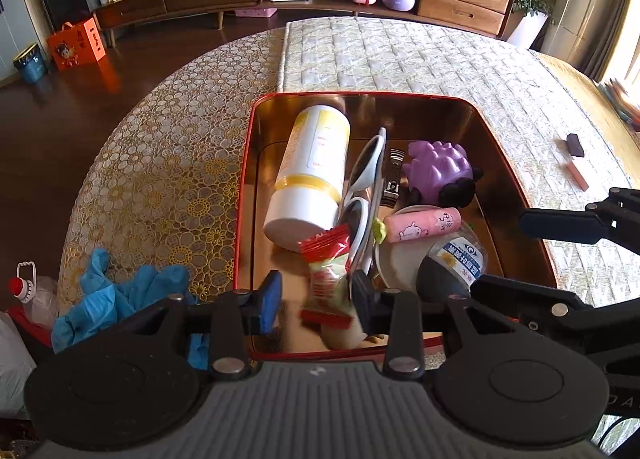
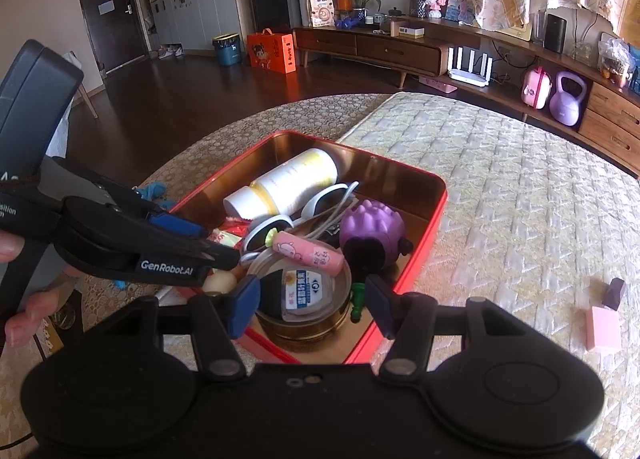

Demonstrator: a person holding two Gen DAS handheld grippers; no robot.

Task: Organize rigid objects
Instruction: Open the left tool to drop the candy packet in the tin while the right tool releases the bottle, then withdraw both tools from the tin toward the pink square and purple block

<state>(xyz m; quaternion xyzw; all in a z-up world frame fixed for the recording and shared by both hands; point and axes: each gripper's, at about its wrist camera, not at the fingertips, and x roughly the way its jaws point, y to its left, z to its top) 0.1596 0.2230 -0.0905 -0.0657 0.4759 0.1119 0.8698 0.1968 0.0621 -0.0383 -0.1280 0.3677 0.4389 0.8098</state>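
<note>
The red tin (image 1: 244, 195) is standing on the patterned tablecloth (image 1: 160, 163), beside a quilted mat (image 1: 400, 55). Inside it a white and yellow bottle (image 1: 308, 175) is lying on its side, with white sunglasses (image 1: 366, 175) leaning against it. To the right a purple toy (image 1: 436, 171) and a pink tube (image 1: 422, 225) are lying, the tube resting over the rim of a round can (image 2: 304, 311).

The left gripper (image 1: 316, 299) is hanging over the near end of the tin with its jaws apart. A snack packet with red ends (image 1: 326, 279) is sitting between the fingers; it looks blurred, and it seems that the pads are not pressing it.

The right gripper (image 2: 310, 307) is hovering above the round can, its jaws released and gripping nothing.

On the mat, well apart from the tin, a pink block (image 2: 604, 329) and a dark block (image 2: 616, 293) are lying.
</note>
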